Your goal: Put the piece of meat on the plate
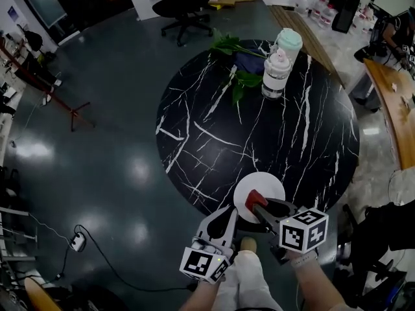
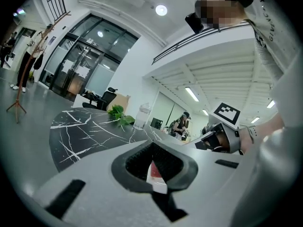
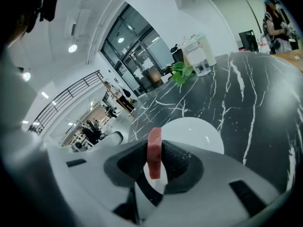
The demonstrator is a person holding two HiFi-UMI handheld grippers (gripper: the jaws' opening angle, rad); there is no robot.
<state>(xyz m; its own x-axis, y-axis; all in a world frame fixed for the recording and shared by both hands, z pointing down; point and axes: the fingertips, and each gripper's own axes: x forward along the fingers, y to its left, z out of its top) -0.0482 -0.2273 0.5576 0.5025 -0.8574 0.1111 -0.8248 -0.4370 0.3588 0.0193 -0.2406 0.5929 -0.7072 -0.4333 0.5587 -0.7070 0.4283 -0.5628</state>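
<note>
A red piece of meat is pinched upright in my right gripper, which is shut on it. It hangs just above the near edge of the white plate on the black marble table. The right gripper view shows the meat standing between the pads, with the plate right behind it. My left gripper sits at the table's near edge, left of the plate. Its jaws stand a little apart with nothing in them. Through that gap a sliver of red and white shows.
At the table's far side stand a clear bottle, a mint-lidded cup and green leaves. The table's near rim runs just under both grippers. An office chair stands on the floor beyond the table.
</note>
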